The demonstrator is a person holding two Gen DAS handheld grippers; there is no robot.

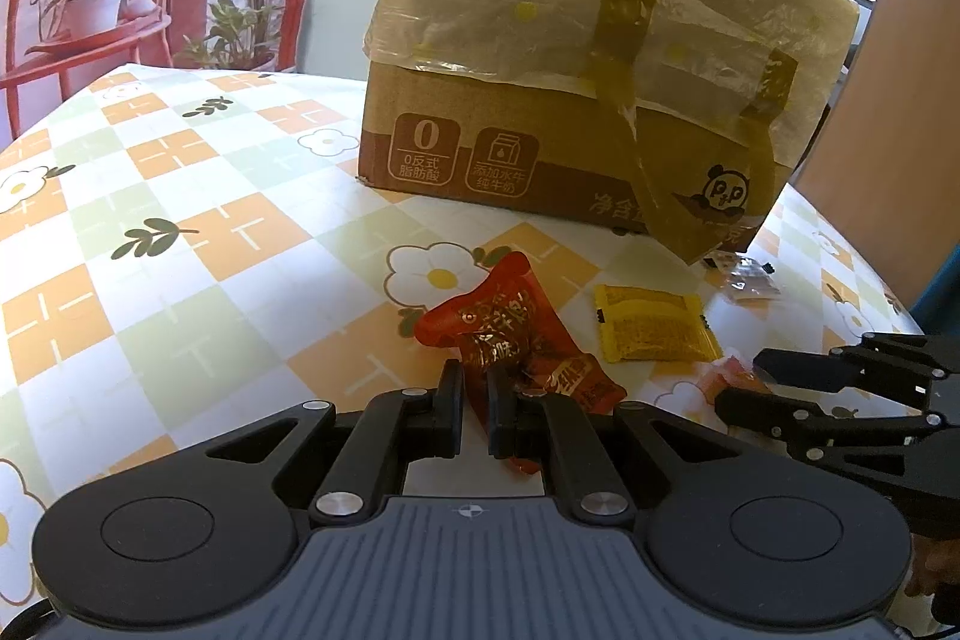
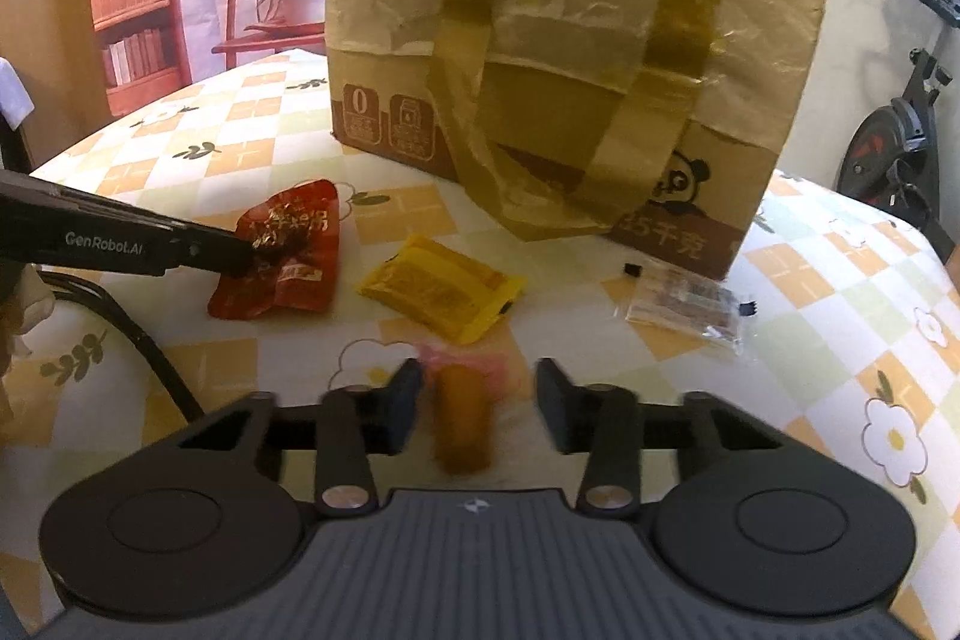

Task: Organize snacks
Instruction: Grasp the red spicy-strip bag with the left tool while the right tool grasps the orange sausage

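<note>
My left gripper (image 1: 475, 388) is shut on a red snack packet (image 1: 510, 328), which rests on the table; the right wrist view shows the packet (image 2: 288, 244) pinched at its fingertips (image 2: 240, 259). My right gripper (image 2: 477, 388) is open, its jaws either side of a small orange-brown snack in a pink wrapper (image 2: 462, 421), blurred. The left wrist view shows this gripper (image 1: 744, 382) by the pink snack (image 1: 729, 376). A yellow packet (image 1: 651, 322) (image 2: 441, 289) lies between them. A clear packet (image 2: 687, 307) (image 1: 747, 280) lies by the box.
A tall cardboard box (image 1: 570, 100) (image 2: 570, 58) covered with yellowish plastic and tape stands at the back of the table. The table has a checkered flower-print cloth (image 1: 180, 250) (image 2: 840, 340). An exercise bike (image 2: 900, 130) stands at right beyond the table.
</note>
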